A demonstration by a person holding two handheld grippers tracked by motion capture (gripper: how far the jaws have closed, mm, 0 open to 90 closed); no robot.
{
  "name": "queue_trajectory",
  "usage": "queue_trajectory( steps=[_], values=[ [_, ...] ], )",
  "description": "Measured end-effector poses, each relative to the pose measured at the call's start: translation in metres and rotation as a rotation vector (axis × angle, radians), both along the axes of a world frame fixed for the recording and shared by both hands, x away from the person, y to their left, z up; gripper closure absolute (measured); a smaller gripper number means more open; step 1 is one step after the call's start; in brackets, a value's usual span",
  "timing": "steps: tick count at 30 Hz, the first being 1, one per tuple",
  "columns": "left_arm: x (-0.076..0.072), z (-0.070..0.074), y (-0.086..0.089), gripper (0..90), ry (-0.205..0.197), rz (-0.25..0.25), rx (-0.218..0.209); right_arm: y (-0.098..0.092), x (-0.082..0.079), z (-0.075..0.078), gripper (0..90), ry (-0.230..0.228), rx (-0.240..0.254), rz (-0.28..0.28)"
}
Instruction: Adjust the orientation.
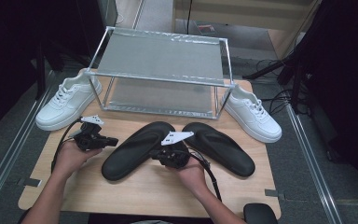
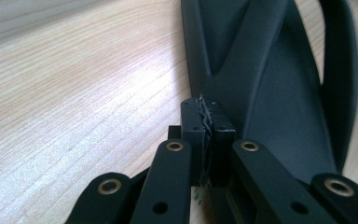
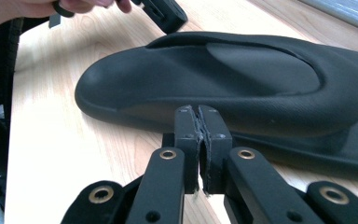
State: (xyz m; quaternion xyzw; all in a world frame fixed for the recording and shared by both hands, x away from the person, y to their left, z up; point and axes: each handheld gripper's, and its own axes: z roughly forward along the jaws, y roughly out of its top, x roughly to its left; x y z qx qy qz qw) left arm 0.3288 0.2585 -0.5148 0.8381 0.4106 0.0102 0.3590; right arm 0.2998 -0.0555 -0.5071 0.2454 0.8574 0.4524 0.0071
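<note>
Two black rubber flip-flop sandals [image 1: 135, 149] [image 1: 221, 147] lie on the wooden table [image 1: 144, 191] in the high view, toes converging before a two-tier metal-framed shelf rack [image 1: 161, 58] whose tiers hold nothing; one white sneaker [image 1: 67, 102] [image 1: 251, 112] flanks each end. Left gripper [image 1: 111, 140] and right gripper [image 1: 168, 157] bracket the left sandal, probably positioned for a lift. Left gripper view: jaws clenched on nothing beside the sandal's strap [image 2: 256, 51]. Right gripper view: jaws clenched on nothing, short of the sandal's sole edge [image 3: 135, 107].

left hand-held gripper [image 1: 106, 140] jaws pressed together, empty — right hand-held gripper [image 1: 164, 156] same, both hands low.
</note>
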Motion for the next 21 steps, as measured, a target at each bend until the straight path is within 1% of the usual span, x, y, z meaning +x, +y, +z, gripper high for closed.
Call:
queue_trajectory(
  steps=[3, 4, 6, 7, 8, 9, 11, 16, 19, 21],
  values=[
    [-0.001, -0.001, -0.005, 88.7, -0.004, -0.014, 0.023, 0.003, 0.001, -0.001, 88.3, 0.003, -0.006, 0.006],
    [-0.001, 0.000, -0.005, 88.9, -0.006, -0.015, 0.022, 0.004, 0.002, -0.002, 88.9, 0.010, -0.007, 0.004],
    [-0.002, -0.001, -0.005, 89.7, -0.004, -0.014, 0.025, 0.005, 0.003, -0.003, 88.9, 0.007, -0.014, 0.002],
    [-0.002, -0.001, -0.005, 89.8, -0.004, -0.014, 0.023, 0.005, 0.003, -0.003, 89.0, 0.009, -0.015, 0.001],
    [-0.002, 0.000, -0.006, 89.8, 0.003, -0.020, 0.013, 0.005, 0.003, -0.004, 89.0, 0.010, -0.019, -0.001],
    [-0.002, -0.001, -0.006, 89.7, 0.003, -0.030, 0.011, 0.006, 0.004, -0.005, 89.0, 0.010, -0.024, -0.001],
    [-0.003, 0.000, -0.009, 89.8, -0.001, -0.038, 0.021, 0.006, 0.004, -0.006, 89.0, 0.011, -0.030, -0.003],
    [-0.004, 0.000, -0.010, 89.8, 0.009, -0.037, 0.009, 0.004, 0.005, -0.006, 90.0, 0.013, -0.033, -0.004],
    [-0.006, 0.000, -0.013, 89.9, 0.005, -0.052, 0.011, 0.003, 0.005, -0.006, 90.0, 0.006, -0.037, -0.001],
    [-0.007, 0.001, -0.015, 89.9, 0.003, -0.062, 0.013, 0.001, 0.006, -0.005, 90.0, 0.013, -0.039, -0.007]
  ],
)
